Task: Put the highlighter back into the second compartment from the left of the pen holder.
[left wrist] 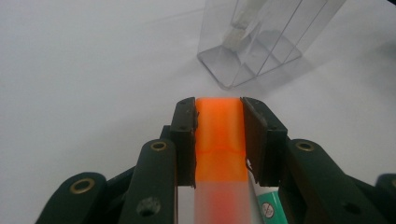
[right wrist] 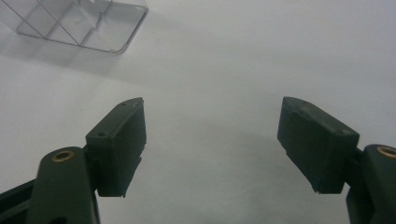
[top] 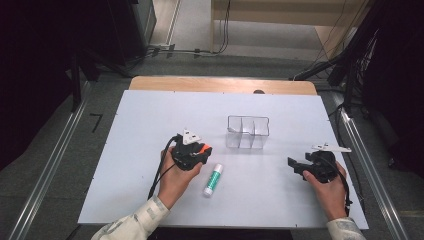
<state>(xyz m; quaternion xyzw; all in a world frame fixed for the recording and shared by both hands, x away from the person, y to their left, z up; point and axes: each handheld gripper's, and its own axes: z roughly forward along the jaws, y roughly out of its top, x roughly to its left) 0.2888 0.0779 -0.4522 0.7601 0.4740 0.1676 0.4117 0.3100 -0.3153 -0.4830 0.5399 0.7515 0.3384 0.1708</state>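
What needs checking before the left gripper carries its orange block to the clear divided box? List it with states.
1. Orange rectangular block clamped between the left gripper pads: ok.
2. Clear plastic three-compartment box upright on the white table: ok.
3. Compartments free: cannot tell; something pale sits in one.
4. Green-and-white glue stick lying clear of the path: ok.
5. Right gripper open, empty, apart from the box: ok.

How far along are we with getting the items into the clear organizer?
Done: one whitish item already stands in the clear organizer. In hand: the left gripper is shut on an orange-capped stick, lifted near the organizer. Left: the green glue stick lies on the white table; the right gripper waits open.
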